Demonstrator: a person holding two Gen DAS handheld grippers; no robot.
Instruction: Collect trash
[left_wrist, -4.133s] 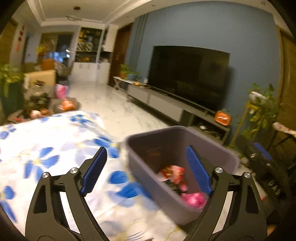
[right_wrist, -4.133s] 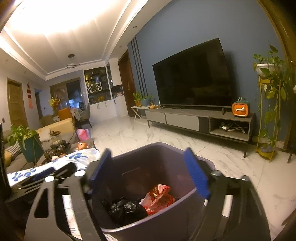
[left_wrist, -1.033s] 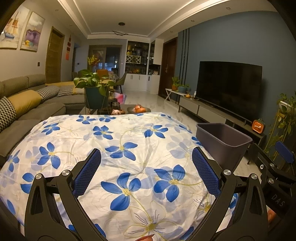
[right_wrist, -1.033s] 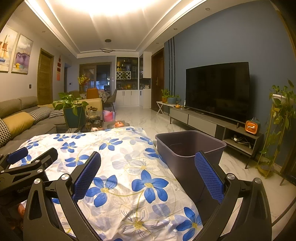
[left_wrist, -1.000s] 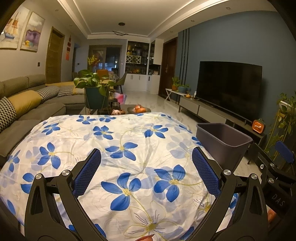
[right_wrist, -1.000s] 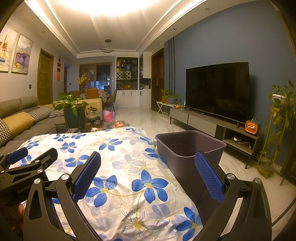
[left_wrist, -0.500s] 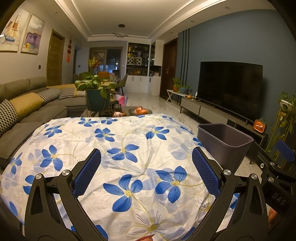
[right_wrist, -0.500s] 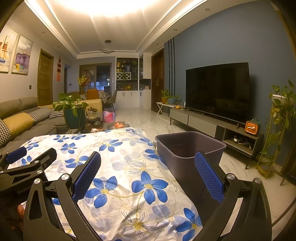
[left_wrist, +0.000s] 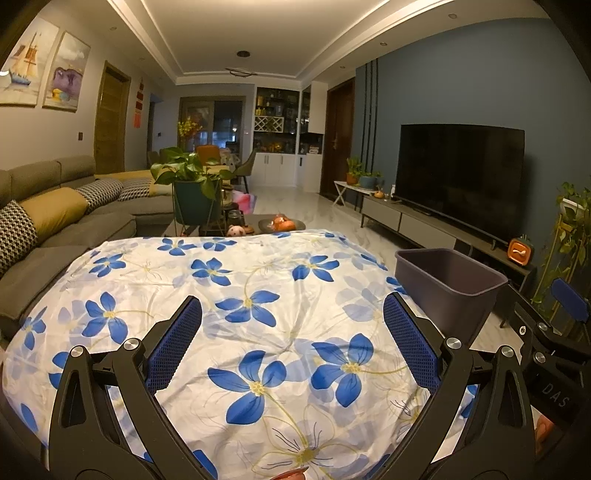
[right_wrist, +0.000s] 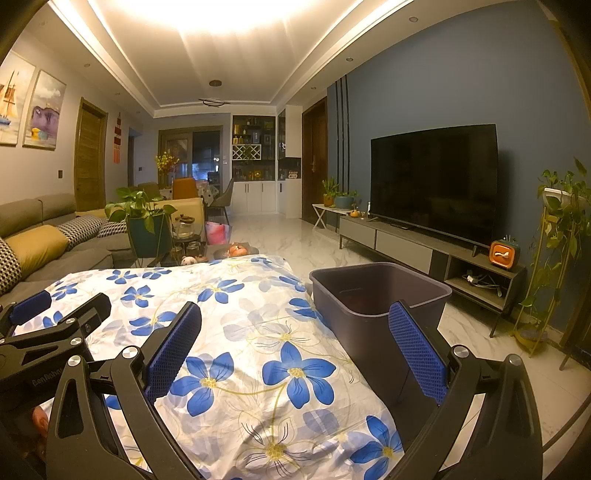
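Two views cover one living room, and each catches something the other misses. Only the right wrist view looks down into the grey bin (right_wrist: 380, 295), showing its dim inner wall and a faint reddish patch low inside (too dark to tell what it is); the left wrist view shows just the bin's (left_wrist: 448, 284) outer wall and rim. Each view also catches the opposite gripper at its edge: the left one beside the near left corner of the flowered cloth (right_wrist: 236, 332), the right one just past the bin, on the side away from the cloth.

The bin stands against the right edge of the cloth (left_wrist: 236, 295), between it and the TV (right_wrist: 434, 181).

The left gripper (left_wrist: 291, 343) hovers above the cloth with its blue pads (left_wrist: 173, 349) spread wide, nothing between them and nothing touched. The right gripper (right_wrist: 295, 350) is equally wide apart and empty, one pad over the cloth and the other in front of the bin's near wall.
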